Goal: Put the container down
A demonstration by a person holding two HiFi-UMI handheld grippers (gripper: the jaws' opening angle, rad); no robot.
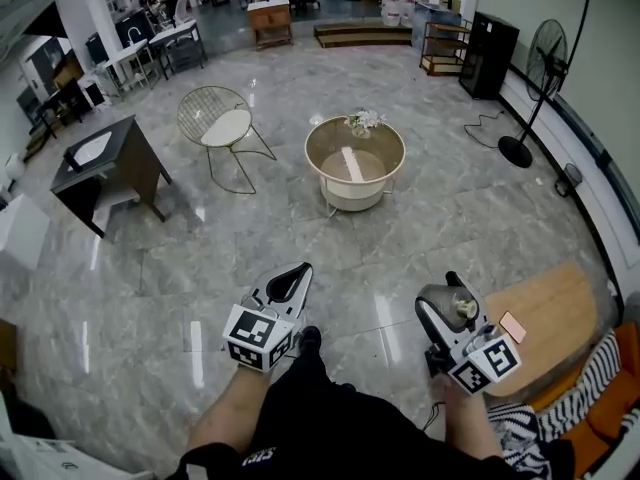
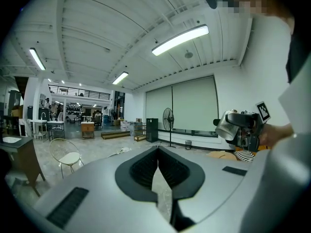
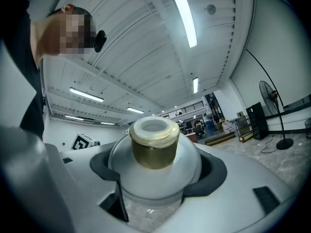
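Note:
The container [image 1: 447,301] is a small clear jar with a gold neck and a whitish cap [image 3: 152,131]. My right gripper [image 1: 450,296] is shut on it and holds it in the air at the lower right of the head view, above the grey floor. In the right gripper view the jar [image 3: 153,171] fills the gap between the two dark pads, cap pointing away. My left gripper [image 1: 297,273] hangs at lower centre, jaws closed on nothing. The left gripper view shows the two pads meeting, with the held jar [image 2: 227,125] off to the right.
A low round wooden table [image 1: 550,313] with a small pink card [image 1: 512,326] lies just right of the right gripper. A striped cloth [image 1: 585,378] lies on orange seating beside it. Farther off are a round white table [image 1: 355,163], a wire chair [image 1: 222,128], a dark desk [image 1: 110,163] and a floor fan [image 1: 535,78].

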